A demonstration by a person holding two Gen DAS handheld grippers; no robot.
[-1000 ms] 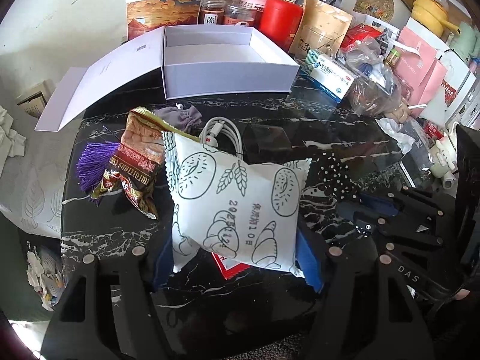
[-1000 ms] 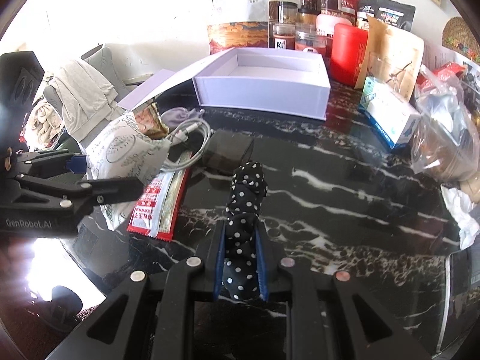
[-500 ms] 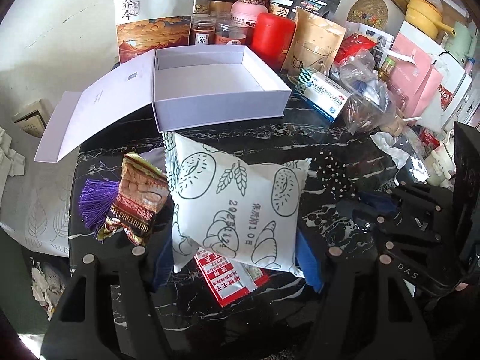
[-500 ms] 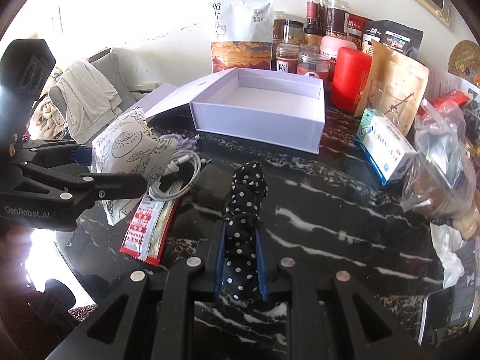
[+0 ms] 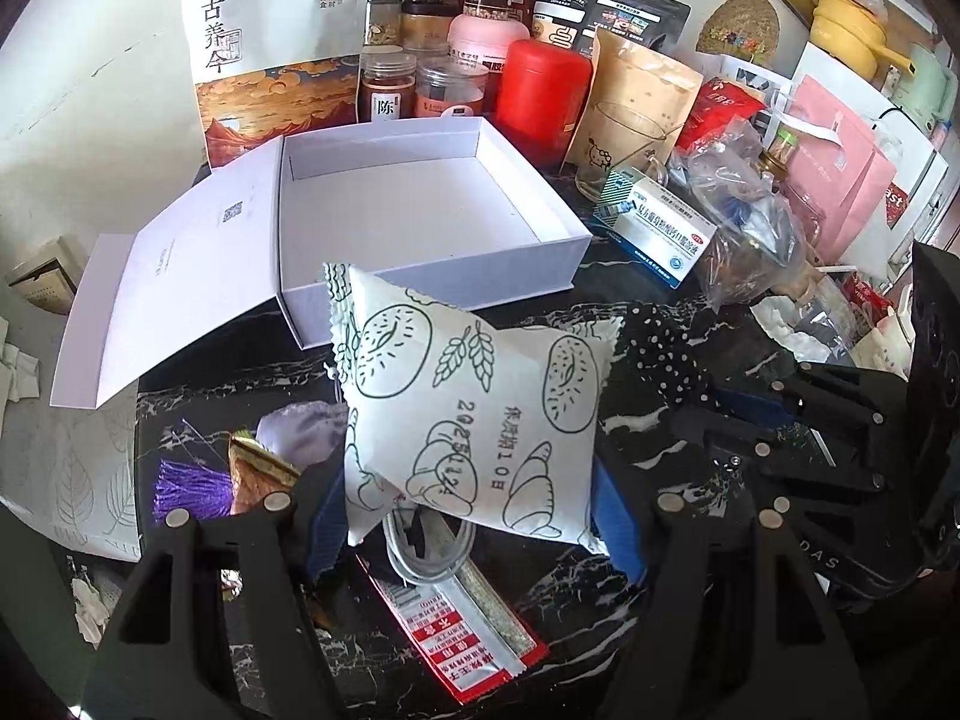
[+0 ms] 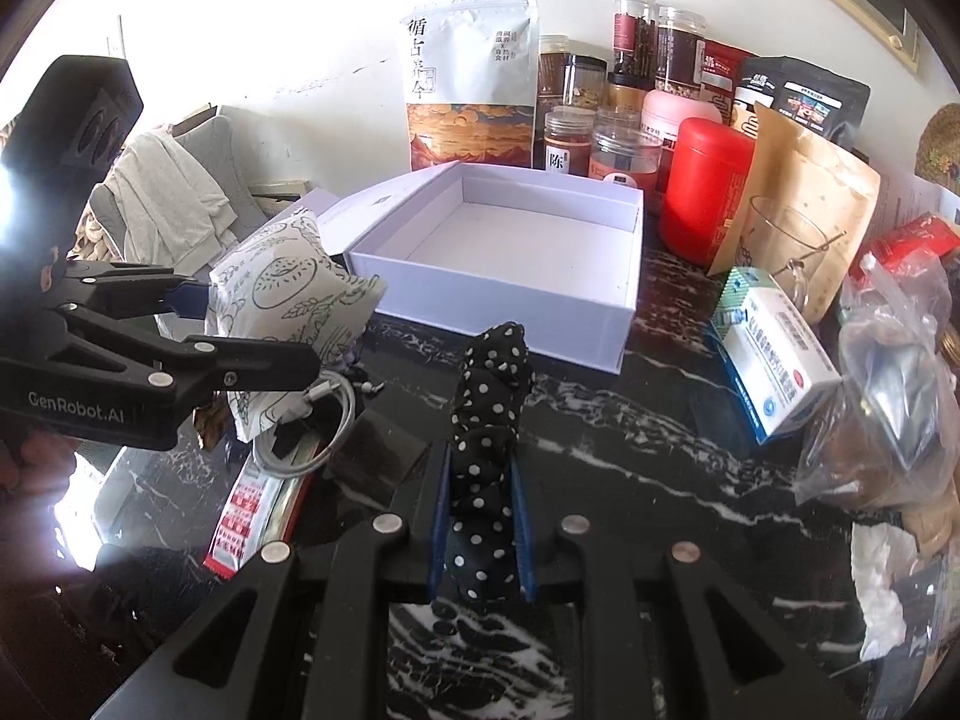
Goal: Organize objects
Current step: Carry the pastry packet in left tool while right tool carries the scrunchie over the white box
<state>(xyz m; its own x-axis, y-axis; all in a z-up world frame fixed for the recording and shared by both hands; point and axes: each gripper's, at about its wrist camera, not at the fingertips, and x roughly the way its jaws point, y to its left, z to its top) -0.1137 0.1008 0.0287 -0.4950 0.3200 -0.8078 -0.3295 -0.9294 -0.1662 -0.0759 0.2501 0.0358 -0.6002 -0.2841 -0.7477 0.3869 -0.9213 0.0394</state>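
Under the snack bag [image 5: 474,402], only the left view shows red sachets [image 5: 462,642].

Ahead of my claws the open white cardboard box [image 6: 498,252] sits empty, approachable over its low front wall. Behind it, jars and a red plastic canister [image 6: 705,186] crowd the wall; a blue-white medicine carton [image 6: 774,354] (angled) narrows the black marble tabletop [image 6: 630,450] rightward.
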